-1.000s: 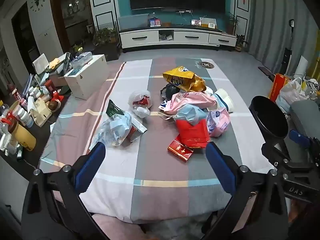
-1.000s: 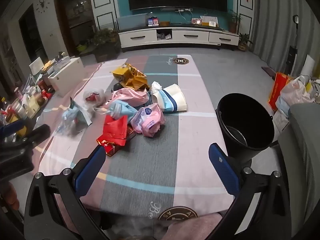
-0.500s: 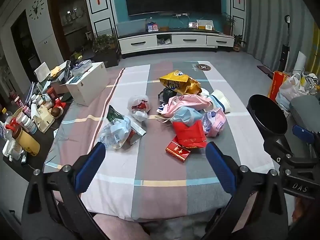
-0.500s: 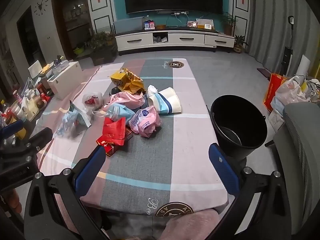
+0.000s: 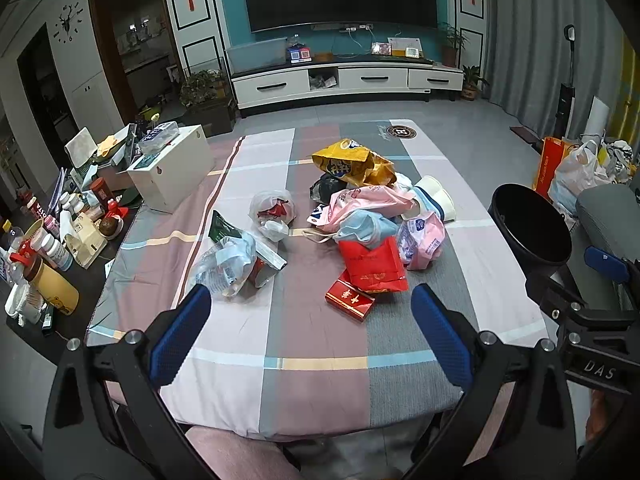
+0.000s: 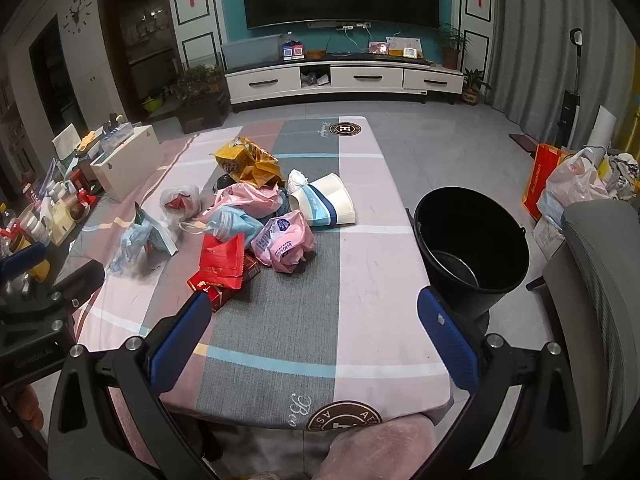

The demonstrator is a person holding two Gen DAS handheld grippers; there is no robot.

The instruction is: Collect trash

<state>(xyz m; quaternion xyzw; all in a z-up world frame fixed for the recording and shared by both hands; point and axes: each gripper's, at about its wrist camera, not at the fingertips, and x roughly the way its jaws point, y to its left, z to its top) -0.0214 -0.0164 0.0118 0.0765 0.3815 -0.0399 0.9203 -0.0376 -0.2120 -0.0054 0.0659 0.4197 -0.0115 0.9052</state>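
A heap of trash lies mid-table: a yellow snack bag (image 5: pixel 352 164), pink plastic bags (image 5: pixel 424 240), a red paper bag (image 5: pixel 372 266), a red cigarette box (image 5: pixel 349 300), paper cups (image 5: pixel 434 202), a clear bag with red scraps (image 5: pixel 274 212) and a crumpled clear wrapper (image 5: pixel 228 262). A black bucket (image 6: pixel 474 248) stands off the table's right edge. My left gripper (image 5: pixel 310 334) hovers open above the near table edge, short of the trash. My right gripper (image 6: pixel 312 334) is open too, held over the near right part of the table, empty.
The table wears a striped pink, grey and white cloth (image 6: pixel 360 264). A cluttered side table (image 5: pixel 44 248) and a white box (image 5: pixel 172 170) sit to the left. A grey chair (image 6: pixel 596 280) and shopping bags (image 6: pixel 560 184) are on the right. A TV cabinet (image 5: pixel 344 80) lines the far wall.
Both grippers have pulled back and risen slightly, so the table and trash look smaller and farther. Their jaws stay open and nothing on the table has moved.
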